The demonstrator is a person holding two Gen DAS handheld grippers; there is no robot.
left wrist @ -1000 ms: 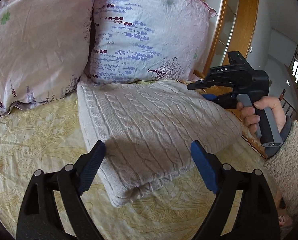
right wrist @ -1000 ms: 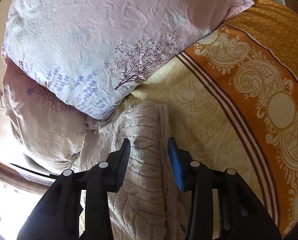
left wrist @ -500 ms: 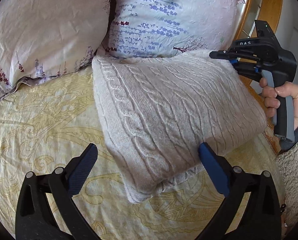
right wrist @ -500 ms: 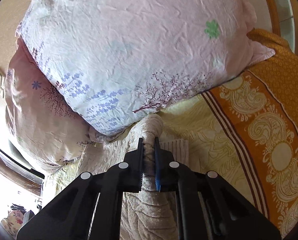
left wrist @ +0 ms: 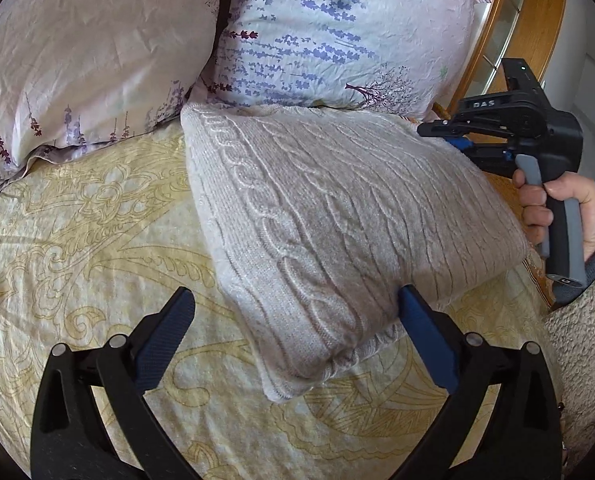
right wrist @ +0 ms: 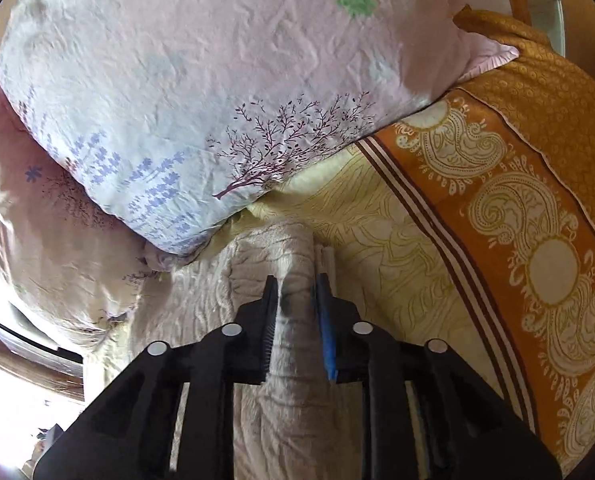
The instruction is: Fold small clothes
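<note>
The bed wears a yellow patterned sheet with an orange border. A folded grey cable-knit sweater lies on it, touching two floral pillows propped behind the sweater.

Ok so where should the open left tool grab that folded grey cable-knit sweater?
Take the folded grey cable-knit sweater at its near corner, approaching from the front. That corner bulges off the yellow bedsheet between the left tool fingers.
</note>
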